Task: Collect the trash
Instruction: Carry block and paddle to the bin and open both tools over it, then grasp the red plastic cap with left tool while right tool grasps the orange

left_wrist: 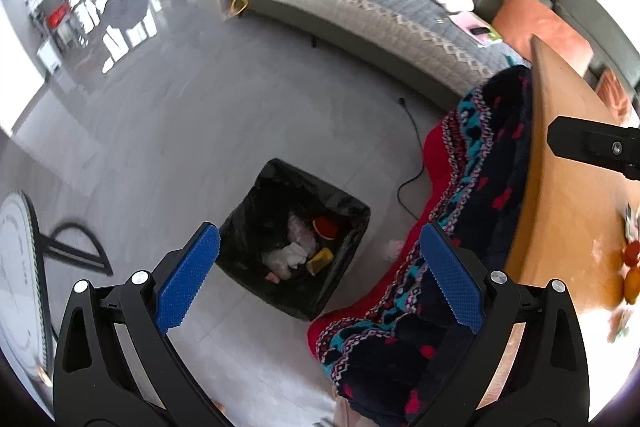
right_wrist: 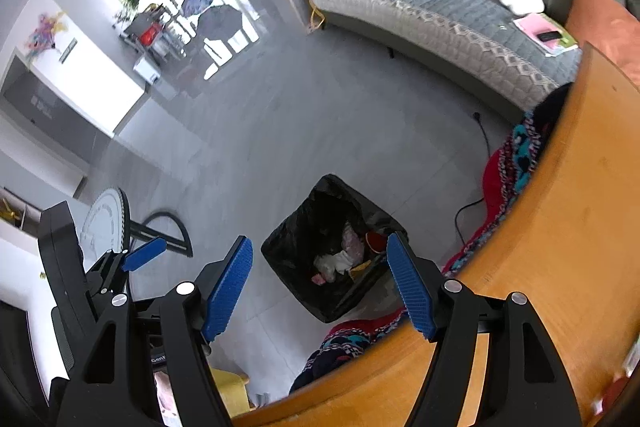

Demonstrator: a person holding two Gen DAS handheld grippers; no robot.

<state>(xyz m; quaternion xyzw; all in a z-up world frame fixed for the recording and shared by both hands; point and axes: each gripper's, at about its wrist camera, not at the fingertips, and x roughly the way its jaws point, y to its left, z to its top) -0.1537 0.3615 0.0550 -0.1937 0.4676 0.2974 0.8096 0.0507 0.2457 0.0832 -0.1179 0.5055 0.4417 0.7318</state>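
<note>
Above floor | bin (left_wrist: 294, 239) beside table edge (left_wrist: 532, 163) | left gripper (left_wrist: 320, 275), right gripper (right_wrist: 320, 283): fingers spread, empty

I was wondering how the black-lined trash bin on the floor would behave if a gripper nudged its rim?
The trash bin would probably slide or tip easily: it stands free on smooth glossy floor tile and holds only a few scraps, so it looks light. Its black liner looks thin and crinkled, so the rim would likely give and slip rather than offer firm purchase.
</note>
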